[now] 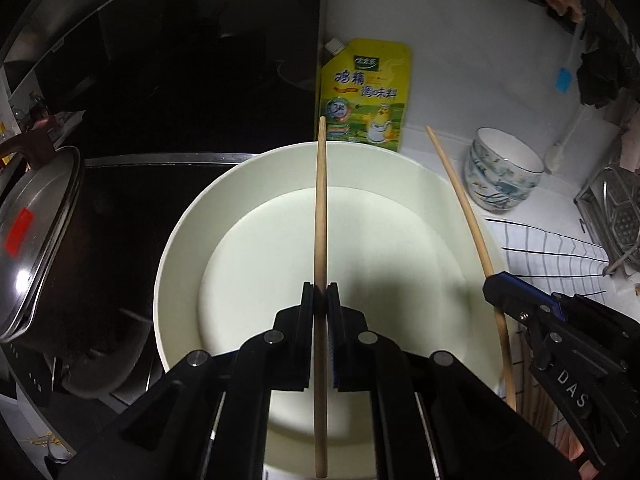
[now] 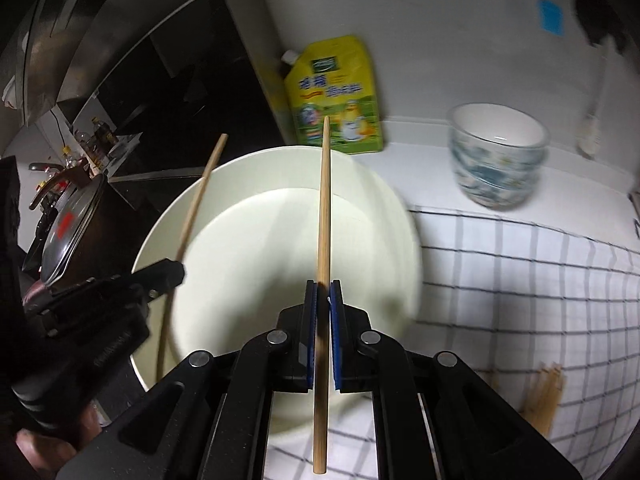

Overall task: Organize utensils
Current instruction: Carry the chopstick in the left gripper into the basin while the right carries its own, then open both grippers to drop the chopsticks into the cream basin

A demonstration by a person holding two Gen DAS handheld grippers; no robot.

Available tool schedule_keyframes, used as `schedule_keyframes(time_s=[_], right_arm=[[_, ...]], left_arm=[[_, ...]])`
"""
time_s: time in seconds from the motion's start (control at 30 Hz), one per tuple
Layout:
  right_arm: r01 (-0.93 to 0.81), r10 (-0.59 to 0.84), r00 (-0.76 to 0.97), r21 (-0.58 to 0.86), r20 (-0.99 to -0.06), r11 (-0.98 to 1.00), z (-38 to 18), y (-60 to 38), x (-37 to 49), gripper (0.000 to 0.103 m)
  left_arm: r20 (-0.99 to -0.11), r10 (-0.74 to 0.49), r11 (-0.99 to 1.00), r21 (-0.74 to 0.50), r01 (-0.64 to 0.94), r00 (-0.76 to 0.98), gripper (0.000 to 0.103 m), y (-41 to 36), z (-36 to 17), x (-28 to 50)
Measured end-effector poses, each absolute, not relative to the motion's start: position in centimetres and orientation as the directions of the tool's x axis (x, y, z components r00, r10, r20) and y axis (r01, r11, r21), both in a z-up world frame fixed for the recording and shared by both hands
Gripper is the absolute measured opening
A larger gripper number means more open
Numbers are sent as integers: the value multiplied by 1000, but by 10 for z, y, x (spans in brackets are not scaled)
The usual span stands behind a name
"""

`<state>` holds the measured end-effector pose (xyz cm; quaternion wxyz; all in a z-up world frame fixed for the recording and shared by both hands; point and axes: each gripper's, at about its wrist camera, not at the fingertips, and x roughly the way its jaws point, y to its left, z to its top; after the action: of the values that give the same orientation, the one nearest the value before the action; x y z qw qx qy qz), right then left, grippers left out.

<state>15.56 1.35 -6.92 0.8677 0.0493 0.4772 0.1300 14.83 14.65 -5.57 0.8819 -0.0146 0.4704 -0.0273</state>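
My left gripper (image 1: 320,289) is shut on a wooden chopstick (image 1: 320,208) and holds it above a large white plate (image 1: 248,240). My right gripper (image 2: 323,287) is shut on a second wooden chopstick (image 2: 323,208), over the plate's (image 2: 248,248) right part. In the left wrist view the right gripper (image 1: 494,284) and its chopstick (image 1: 460,192) show at the right. In the right wrist view the left gripper (image 2: 170,272) and its chopstick (image 2: 196,200) show at the left. Several more chopsticks (image 2: 544,396) lie on the checked cloth (image 2: 520,280).
A yellow seasoning pouch (image 1: 366,96) leans on the back wall. Stacked patterned bowls (image 1: 502,170) stand to the right. A pot with a glass lid (image 1: 36,240) sits on the dark stove at left. A metal rack (image 1: 616,216) is at the far right.
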Motion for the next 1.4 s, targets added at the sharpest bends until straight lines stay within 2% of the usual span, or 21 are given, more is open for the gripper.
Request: schedule_keyframes(time_s=[0.13,0.5,0.53,0.6,0.63,0.67,0.9,1.13,1.27,1.4], right_arm=[[-156,282,459,236,-843,959,-88,31,173,6],[-112,223,416,194,-882,975,-115,38,181,7],[-110,218,422,189,-880,976,-114,38,181,7],[-106,197,442,167,-875,980,-109,37,178,16],[-105,193,448,163,-873,981,-106,37,177,20],[-102,191,455,162,-870,981,-104,35,175,20],[-91,191,472,168,-861,982,-91,30,160,21],[-97,190,486,164,-853,982,-78,29,139,26],[-98,195,494,168,-847,981,-71,25,127,30],[-100,192,501,165,-844,981,-65,20,115,33]], left_arm=[[-844,-63,998,-48,42,532,7,156,-71,161],[-878,-60,998,-46,41,476,8,175,-103,173],[-879,-58,998,-47,35,474,15,176,-103,174],[-875,-62,998,-57,25,481,33,181,-101,173],[-868,-63,998,-61,20,493,49,183,-99,171],[-861,-58,998,-60,14,505,58,185,-96,170],[-850,-48,998,-60,-5,525,60,193,-81,157],[-850,-48,999,-54,3,525,64,185,-63,136],[-847,-41,999,-49,-1,530,70,181,-53,124],[-841,-35,999,-42,-1,540,73,180,-47,111]])
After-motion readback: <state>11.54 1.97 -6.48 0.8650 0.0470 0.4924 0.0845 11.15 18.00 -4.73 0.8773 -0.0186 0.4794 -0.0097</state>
